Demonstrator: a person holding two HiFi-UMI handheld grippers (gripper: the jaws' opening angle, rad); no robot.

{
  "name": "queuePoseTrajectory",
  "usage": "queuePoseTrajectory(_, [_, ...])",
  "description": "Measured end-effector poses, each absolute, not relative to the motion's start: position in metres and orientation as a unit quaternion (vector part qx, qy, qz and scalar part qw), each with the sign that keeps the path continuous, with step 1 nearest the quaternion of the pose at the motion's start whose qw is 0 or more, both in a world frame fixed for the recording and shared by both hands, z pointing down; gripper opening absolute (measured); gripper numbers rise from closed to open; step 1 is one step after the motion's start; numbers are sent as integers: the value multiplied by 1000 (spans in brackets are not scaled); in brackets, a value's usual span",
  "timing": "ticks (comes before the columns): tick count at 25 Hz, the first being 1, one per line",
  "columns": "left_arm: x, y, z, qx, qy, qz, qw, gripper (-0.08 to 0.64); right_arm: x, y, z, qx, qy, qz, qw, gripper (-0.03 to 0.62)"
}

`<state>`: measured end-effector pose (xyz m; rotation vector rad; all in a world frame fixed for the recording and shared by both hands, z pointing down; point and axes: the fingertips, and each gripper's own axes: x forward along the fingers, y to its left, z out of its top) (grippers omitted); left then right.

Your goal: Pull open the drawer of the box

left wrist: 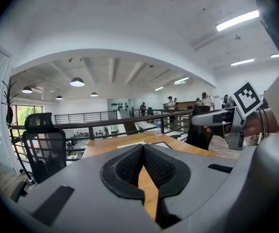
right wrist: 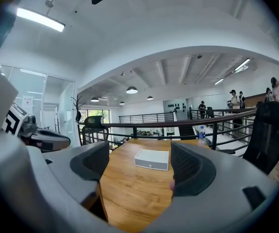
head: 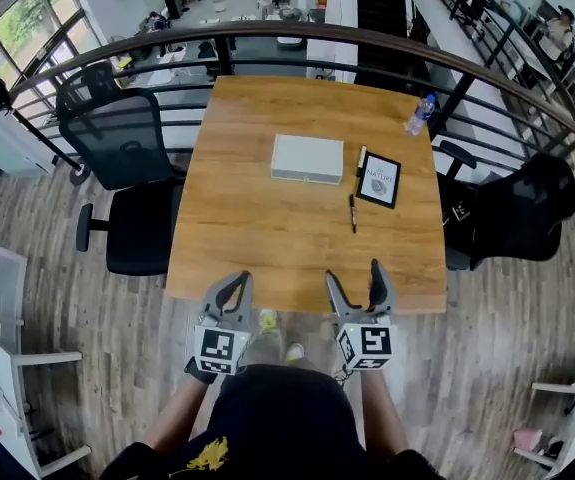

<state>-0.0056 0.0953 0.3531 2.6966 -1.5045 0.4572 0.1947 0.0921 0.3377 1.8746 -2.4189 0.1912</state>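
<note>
On the head view:
- wooden tabletop (head: 267, 248), square, ringed by a curved railing (head: 167, 43).
- white box (head: 307, 158), flat, at mid-tabletop toward the far side, well apart from both grippers.
- dark card (head: 379, 179) just right of the box; black pen (head: 353, 212) near the card's lower left corner.
- water bottle (head: 419, 114) at the far right corner.
- black chair (head: 117, 138) to the left, another black chair (head: 517, 213) to the right.
- left gripper (head: 240, 280) and right gripper (head: 355, 276), both at the near edge, pointing toward the box.

Left gripper view:
- jaws brought together, tips meeting, nothing between them.
- tabletop runs beyond them; right gripper shows at the right side.

Right gripper view:
- jaws spread wide and empty.
- the box sits framed in the gap between them, far off on the tabletop, its front face flush.
- bottle stands by the railing beyond; left gripper shows at the left edge.
</note>
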Motion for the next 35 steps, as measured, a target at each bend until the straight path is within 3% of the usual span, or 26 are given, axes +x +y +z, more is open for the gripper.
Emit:
queuePoseTrajectory(19, [-49,-66,343,882,-460,102,13,18,143,-38,331,637,-766,60,61,360])
queuePoseTrajectory(35, [-62,-120,391,885,-453,103,36,18,115,-97,381,634,-765,77,79,345])
